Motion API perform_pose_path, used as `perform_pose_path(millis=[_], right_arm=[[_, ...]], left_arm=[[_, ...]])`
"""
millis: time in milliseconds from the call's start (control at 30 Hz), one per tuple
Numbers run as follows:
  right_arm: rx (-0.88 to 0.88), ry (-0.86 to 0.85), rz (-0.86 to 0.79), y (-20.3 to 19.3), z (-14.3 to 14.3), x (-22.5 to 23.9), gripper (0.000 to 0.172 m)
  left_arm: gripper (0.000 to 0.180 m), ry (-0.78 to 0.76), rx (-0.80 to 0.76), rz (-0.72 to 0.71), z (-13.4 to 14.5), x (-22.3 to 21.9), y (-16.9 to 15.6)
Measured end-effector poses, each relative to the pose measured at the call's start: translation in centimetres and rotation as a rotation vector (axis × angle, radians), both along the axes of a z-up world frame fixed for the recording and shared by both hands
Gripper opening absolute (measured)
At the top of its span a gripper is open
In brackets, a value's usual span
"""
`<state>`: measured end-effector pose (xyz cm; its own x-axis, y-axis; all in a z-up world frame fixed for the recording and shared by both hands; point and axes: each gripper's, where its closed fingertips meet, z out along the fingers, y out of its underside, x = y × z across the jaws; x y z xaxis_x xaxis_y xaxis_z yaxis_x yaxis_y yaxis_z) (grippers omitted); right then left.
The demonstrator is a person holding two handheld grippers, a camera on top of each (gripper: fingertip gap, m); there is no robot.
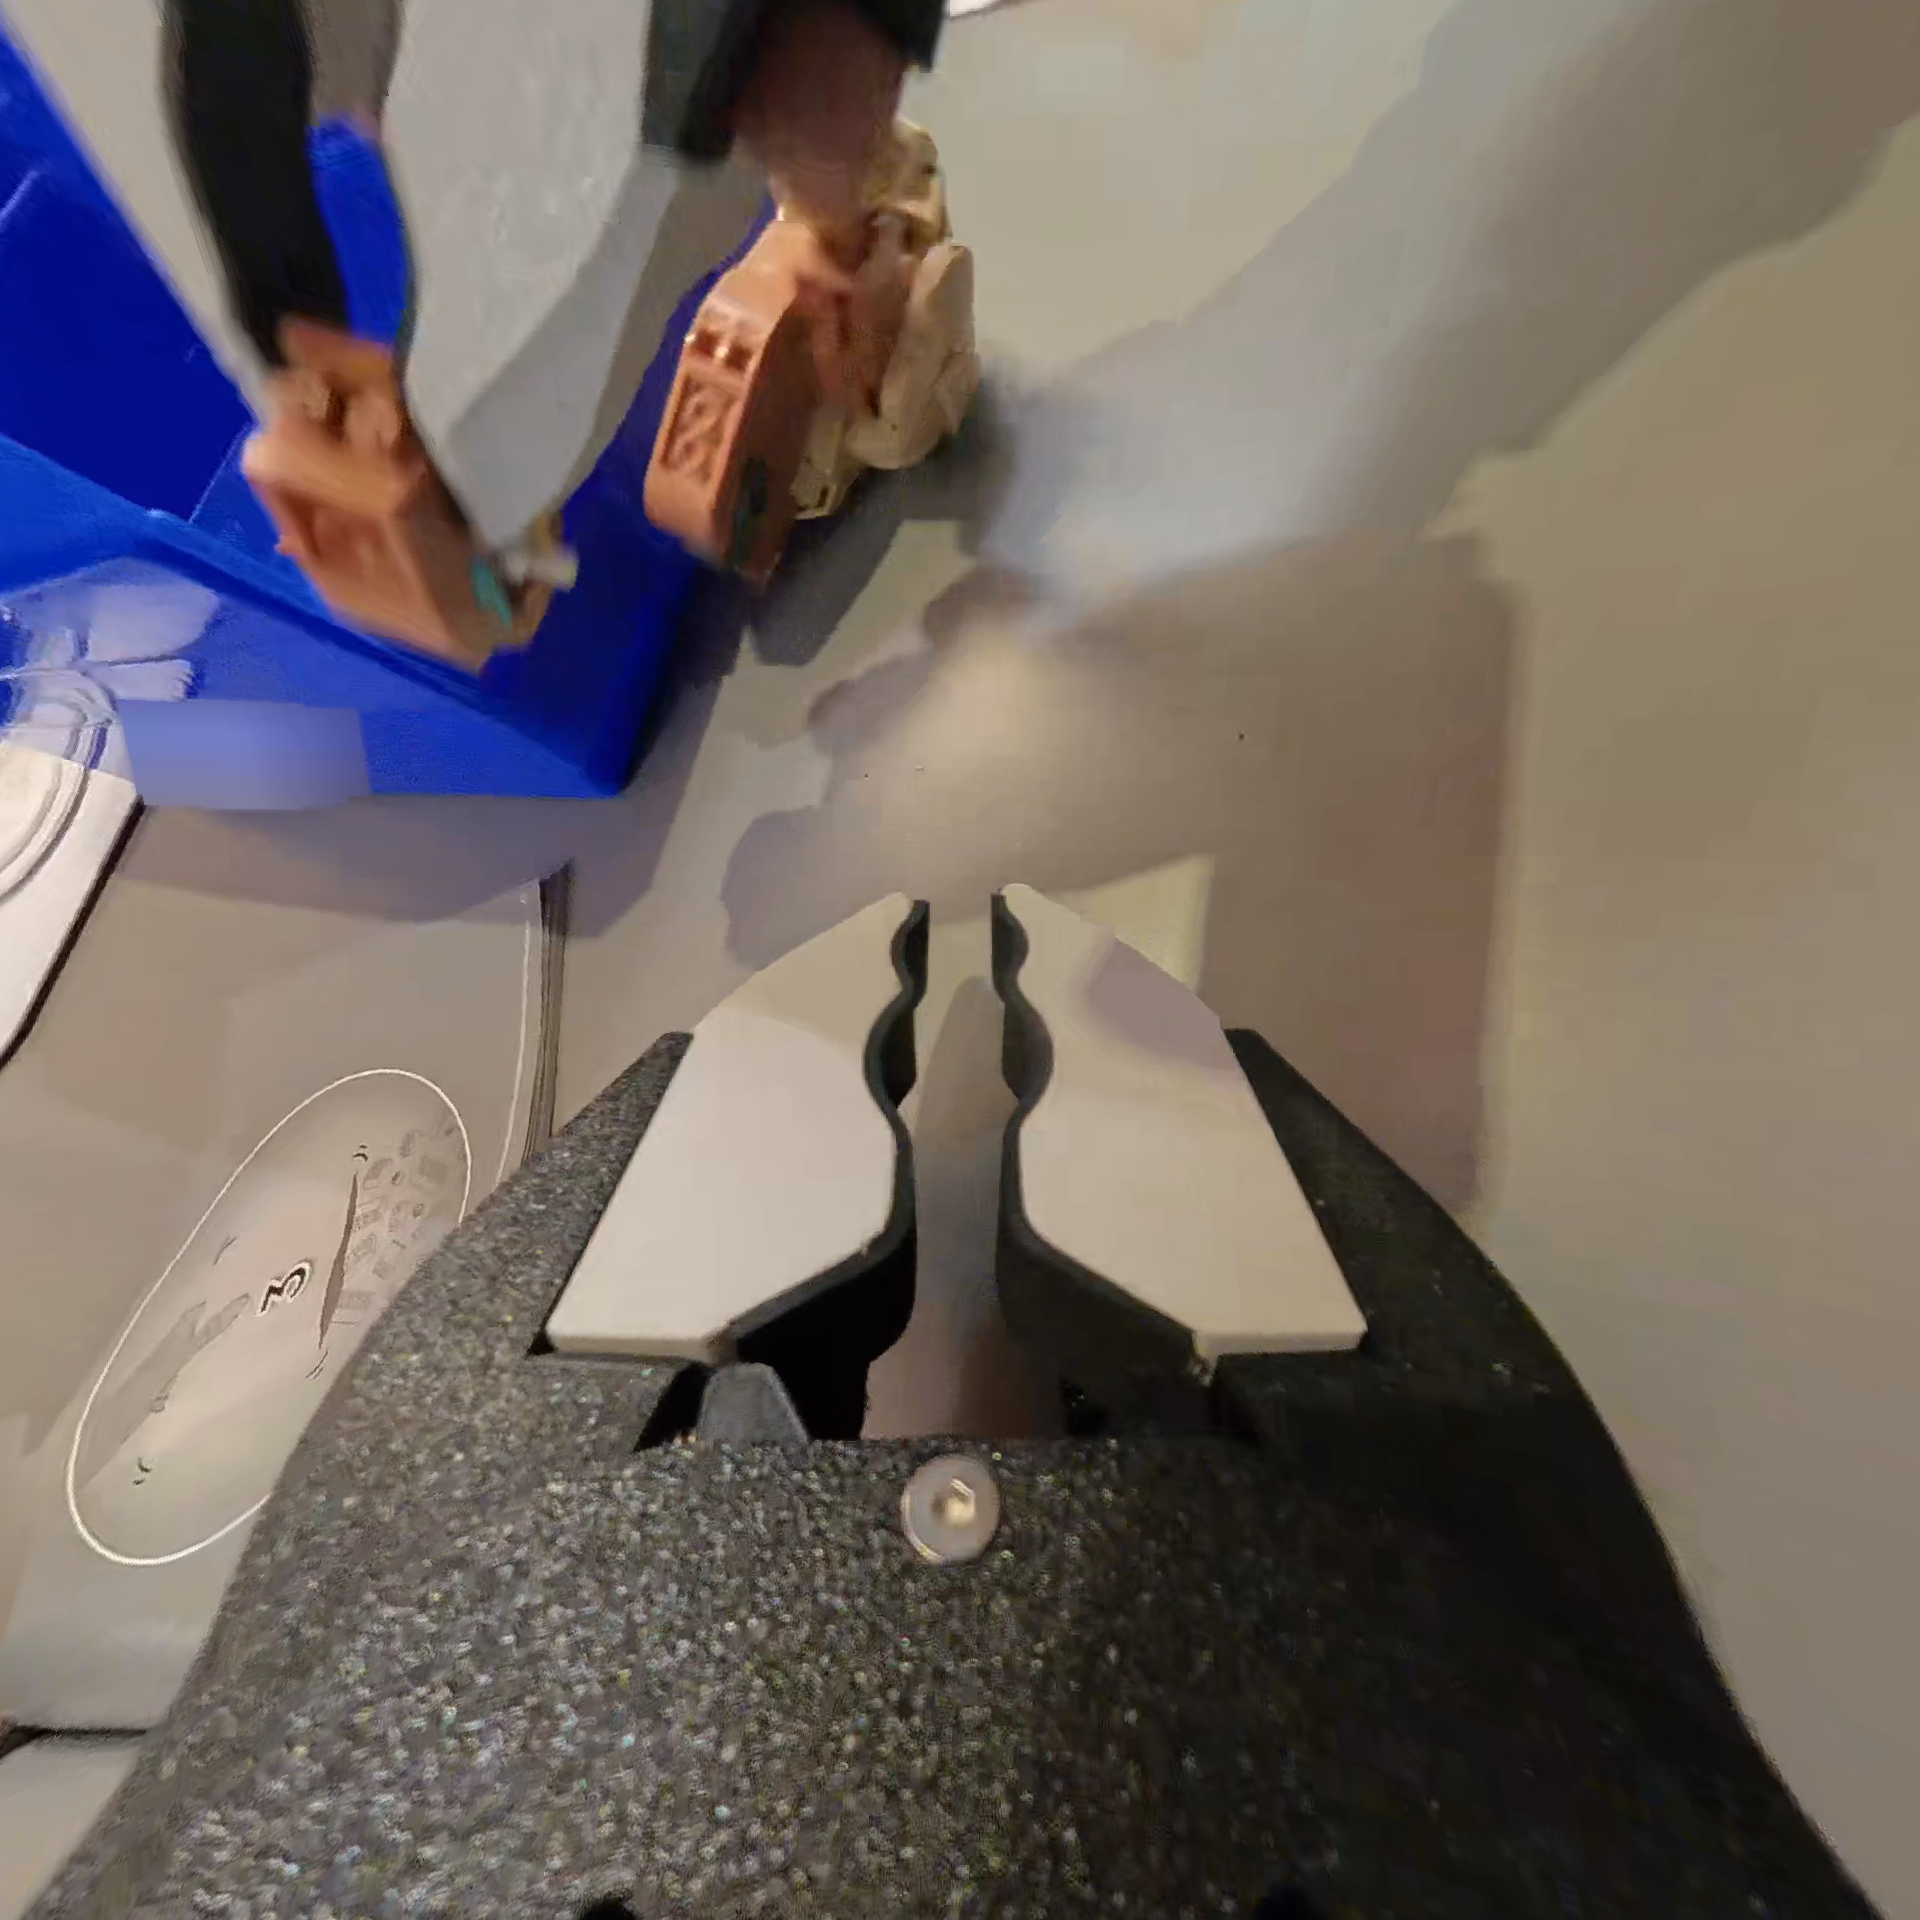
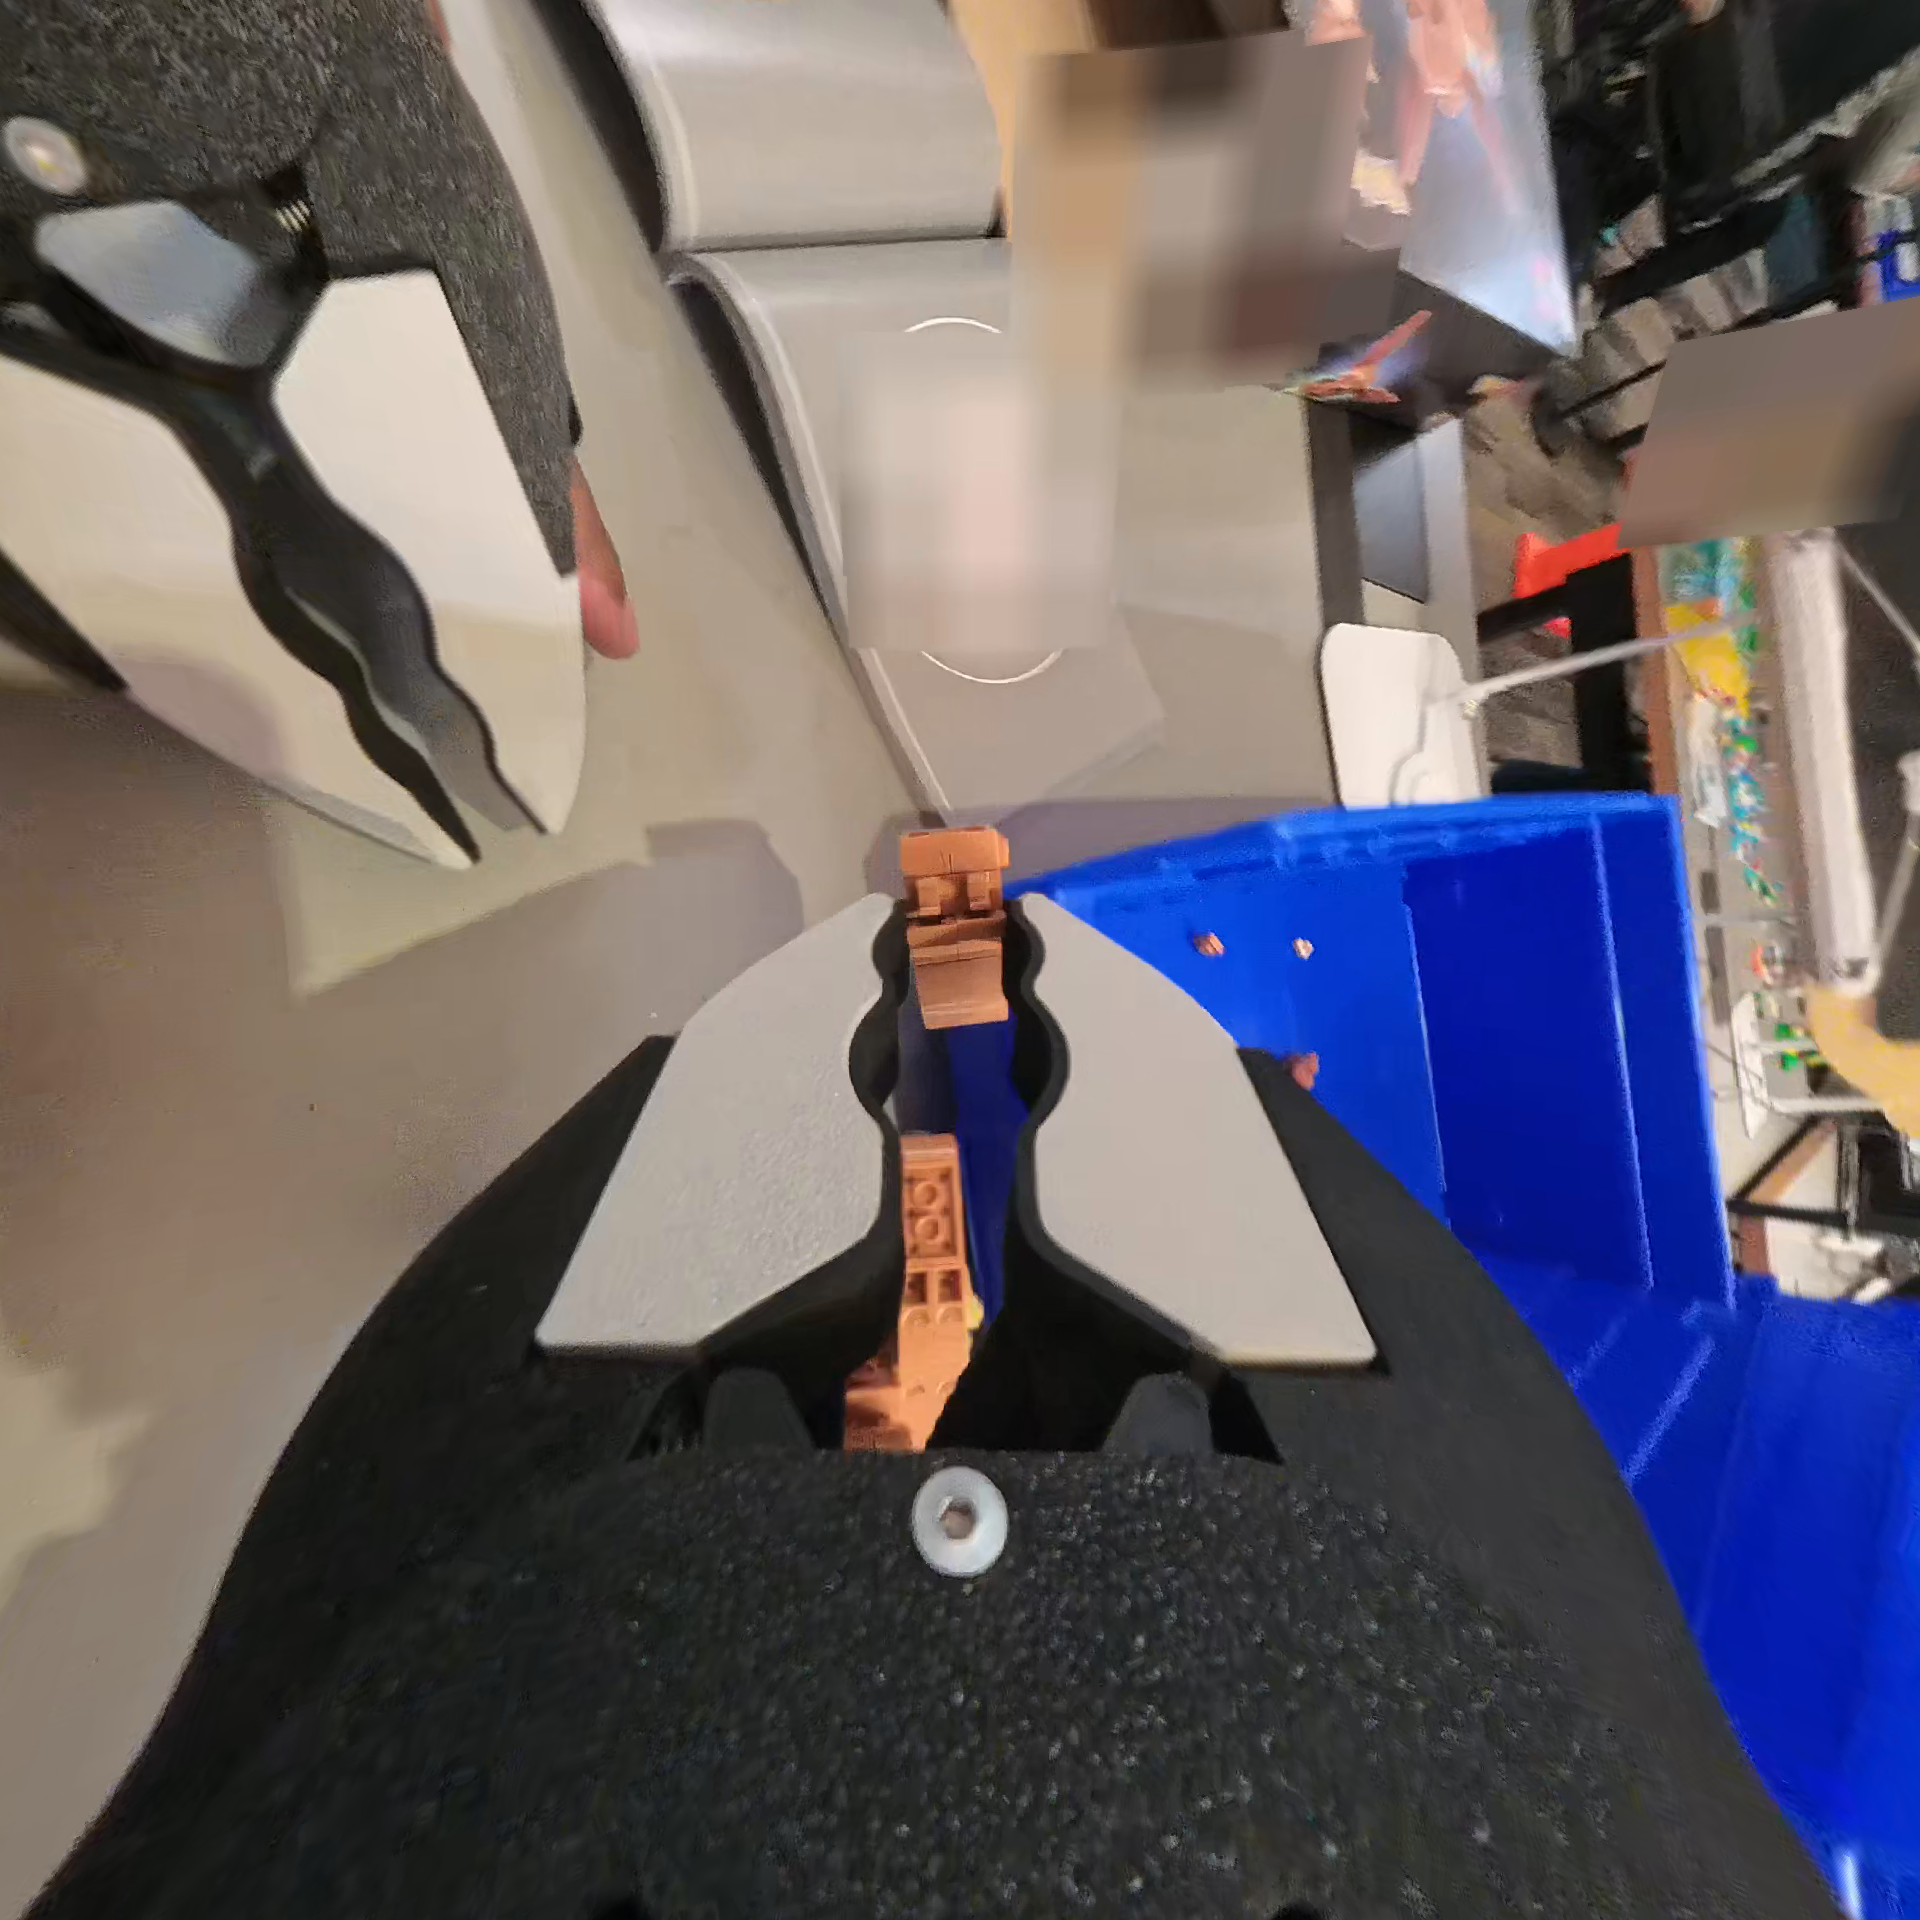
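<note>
Right fingers: the right gripper [image 2: 954, 914] is clenched on a brown brick model [image 2: 954, 935]. Both pads press its sides at the tips. Its blocky top end sticks out past the tips.
Left fingers: the left gripper [image 1: 961, 904] is let go, with a thin gap between the pads and nothing in it. Only the gray table [image 1: 1299, 675] shows under it.
Where the model is: up in the air in the right gripper, over the near edge of the blue bin [image 2: 1507, 1039]. More brown brick parts show lower down between the right fingers.
How it will handle: it looks light and hard, made of little bricks stuck together. I think it could snap apart if squeezed hard or bumped. The flat sides of the middle block look like the best place to hold.
Close by: a tan and brown brick pile [image 1: 894, 343] lies on the table next to the bin. A few tiny brown bits [image 2: 1207, 943] sit inside the bin.
Farther out: gray booklets [image 1: 270, 1309] lie on the table.
</note>
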<state>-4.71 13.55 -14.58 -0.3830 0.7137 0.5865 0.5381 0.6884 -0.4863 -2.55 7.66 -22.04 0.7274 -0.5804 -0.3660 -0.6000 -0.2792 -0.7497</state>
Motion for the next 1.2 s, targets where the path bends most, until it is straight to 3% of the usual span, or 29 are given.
perform_pose_path(millis=[167, 300, 533, 833, 1033, 1200], right_arm=[[-0.074, 0.144, -0.142, 1.7, 2.0, 4.2, 0.017], [-0.205, 0.245, -0.173, 0.2, 1.3, 6.1, 0.018], [-0.063, 0.380, 0.034, -4.0, -1.8, 4.8, 0.017], [-0.526, 0.315, 0.145, -6.8, -2.2, 2.6, 0.017], [-0.611, 0.262, 0.154, -6.7, -1.5, 1.7, 0.017], [-0.594, 0.260, 0.101, -4.6, -1.0, 0.3, 0.019]], left_arm=[[0.023, -0.140, 0.011, 0.032, 1.2, -0.8, 0.0], [0.029, -0.201, 0.008, 0.027, 1.7, -0.8, 0.0], [0.031, -0.316, 0.017, -0.031, 2.7, -0.5, -0.3], [0.033, -0.239, 0.163, -0.242, 3.9, 0.0, -0.4], [0.021, -0.207, 0.187, -0.392, 5.0, 0.4, 0.0], [0.018, -0.383, 0.105, -0.299, 5.3, -1.1, 1.9]])
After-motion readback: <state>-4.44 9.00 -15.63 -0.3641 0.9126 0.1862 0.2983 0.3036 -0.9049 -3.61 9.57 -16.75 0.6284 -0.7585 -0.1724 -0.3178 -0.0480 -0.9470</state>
